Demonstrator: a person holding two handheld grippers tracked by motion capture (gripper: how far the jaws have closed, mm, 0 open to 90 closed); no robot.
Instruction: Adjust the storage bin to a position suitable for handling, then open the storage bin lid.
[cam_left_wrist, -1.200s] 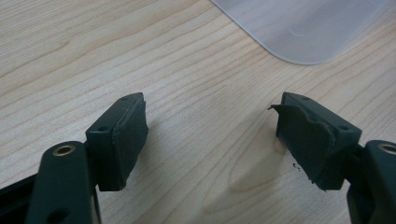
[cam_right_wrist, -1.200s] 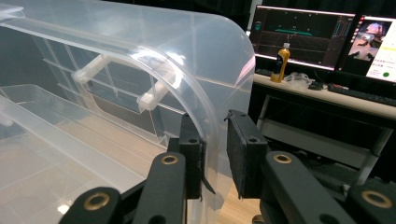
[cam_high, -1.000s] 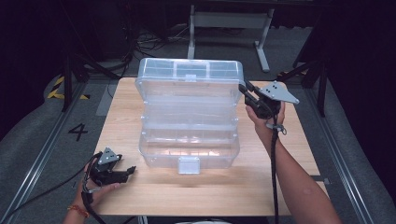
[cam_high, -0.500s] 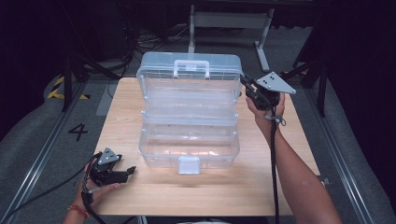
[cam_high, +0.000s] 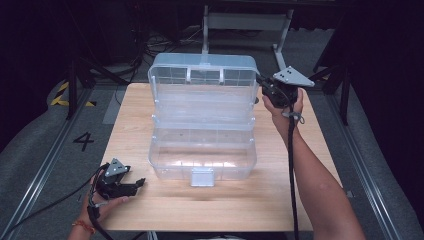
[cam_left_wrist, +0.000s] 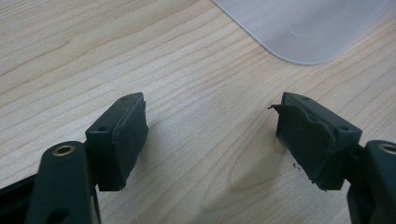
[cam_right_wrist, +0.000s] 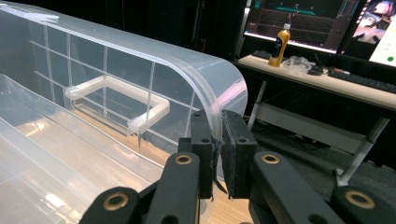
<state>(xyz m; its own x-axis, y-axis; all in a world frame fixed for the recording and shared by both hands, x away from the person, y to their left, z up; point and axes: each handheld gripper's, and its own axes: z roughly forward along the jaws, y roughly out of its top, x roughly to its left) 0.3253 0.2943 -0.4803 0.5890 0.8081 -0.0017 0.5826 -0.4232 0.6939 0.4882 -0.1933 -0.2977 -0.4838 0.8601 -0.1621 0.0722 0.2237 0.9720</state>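
Noting the layout: large clear plastic tiered storage box (cam_high: 202, 145) sitting open mid-way across the pale wooden table (cam_high: 300, 200), long axis running left to right as seen from the high view. Standing up at the far side: its translucent ribbed lid (cam_high: 202, 82), white carry handle (cam_right_wrist: 116, 91) facing outward.

Right gripper (cam_high: 260, 81) reaching in at the lid's right-hand end, near the upper corner. In the right gripper view, right gripper (cam_right_wrist: 219, 123) pinching the curved lid rim (cam_right_wrist: 201, 70), pads pressing on either face of the thin plastic; jaws having just been closing, rim between them. Gripping edge-on, so pointing along the lid's long axis rather than across it.

Left gripper (cam_high: 137, 182) lying low at the near left corner of the table, well apart from the lid and just short of the box's front corner (cam_left_wrist: 308, 28). Left gripper (cam_left_wrist: 210, 126) gaping wide, holding nothing, bare wood between the pads.

Judging the coming move: hinging the lid about its long axis from the right end alone. Expecting some twist in the thin plastic, the grip sitting far off-centre. Right hand clearly the nearer one; left too distant to be steadying the base.
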